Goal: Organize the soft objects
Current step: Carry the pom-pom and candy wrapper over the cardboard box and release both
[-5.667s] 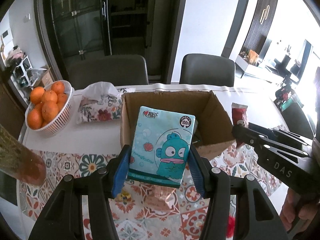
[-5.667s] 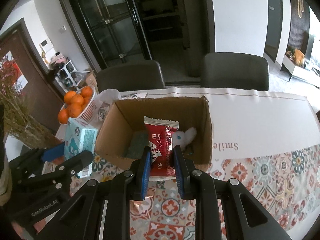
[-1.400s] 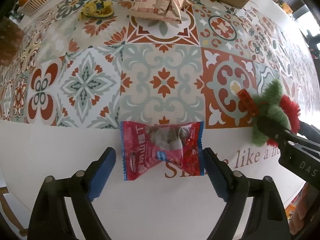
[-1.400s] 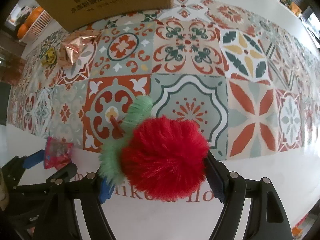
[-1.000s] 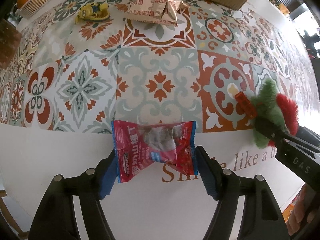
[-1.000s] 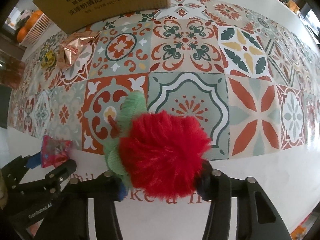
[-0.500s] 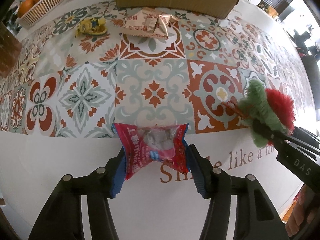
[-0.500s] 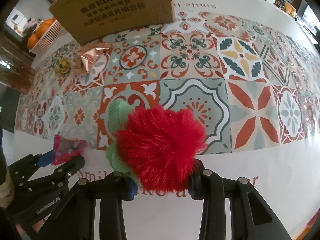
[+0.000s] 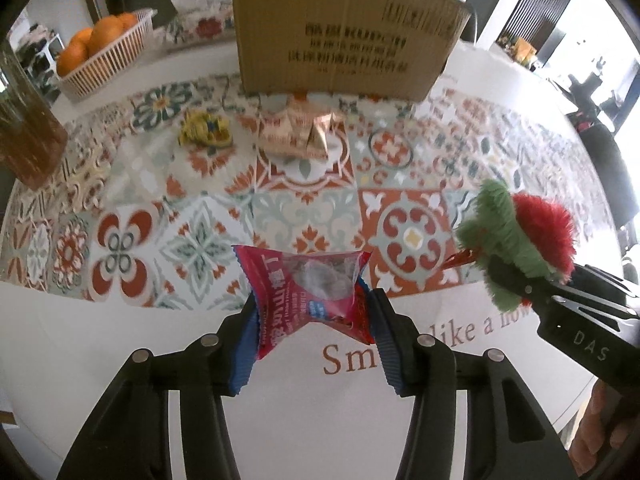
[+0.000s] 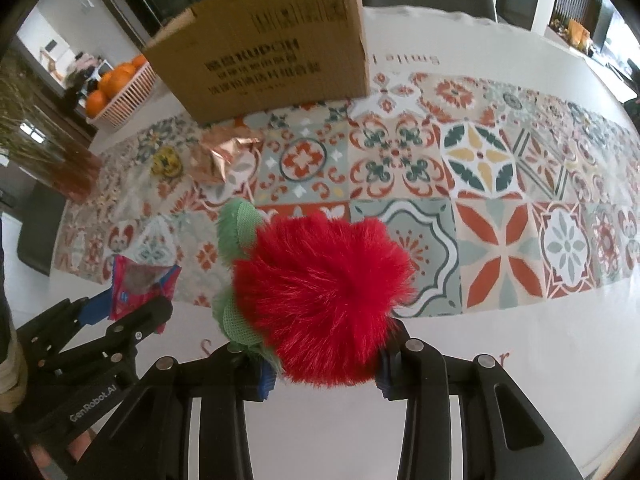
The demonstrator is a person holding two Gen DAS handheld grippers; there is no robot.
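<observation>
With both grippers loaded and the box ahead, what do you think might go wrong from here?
The red snack packet is pinched so its ends crumple; it may slip from the left gripper. The red plush toy fills the right wrist view, hiding the right gripper tips. Both loads may crowd together at the cardboard box.
</observation>
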